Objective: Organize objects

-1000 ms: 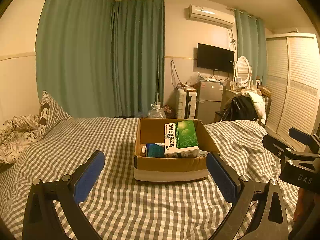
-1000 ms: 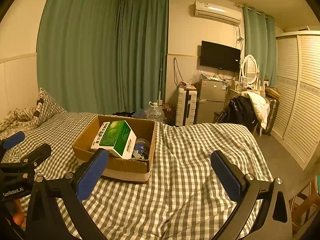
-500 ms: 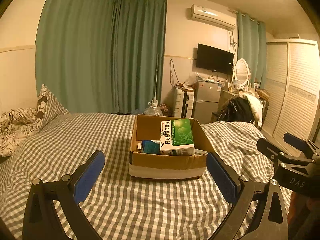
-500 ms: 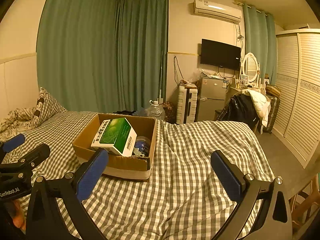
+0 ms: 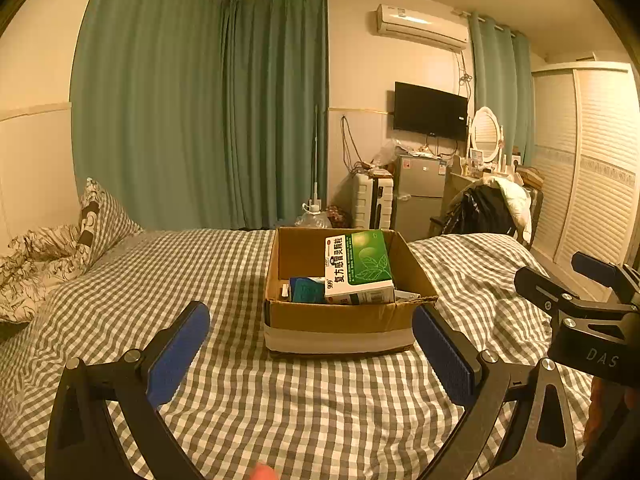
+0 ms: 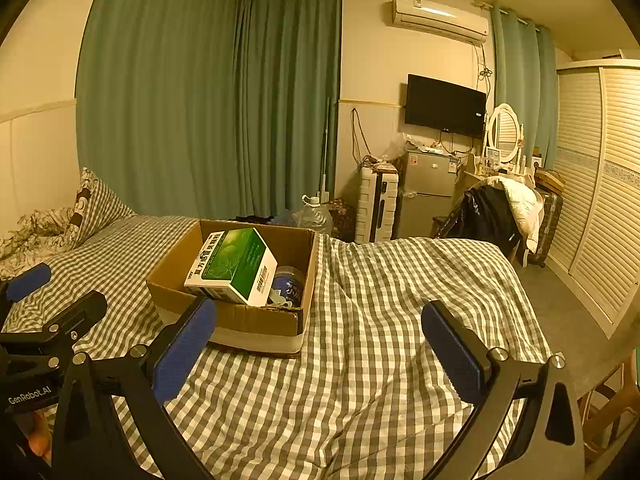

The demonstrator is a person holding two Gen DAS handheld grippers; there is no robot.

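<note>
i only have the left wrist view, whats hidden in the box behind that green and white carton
Observer: From the right wrist view, a dark blue jar sits behind the carton, against the far right wall of the box.
Operator: is the carton lying flat
Observer: No. The right view shows it tilted, its barcode end propped above the box's front rim.
Operator: anything on the bed right of the box
Observer: Only rumpled checked blanket; no loose items show there.
Operator: where's my left gripper from that side
Observer: The left gripper sits at the right view's left edge, jaws open, short of the box. The right gripper is open too, holding nothing.
</note>
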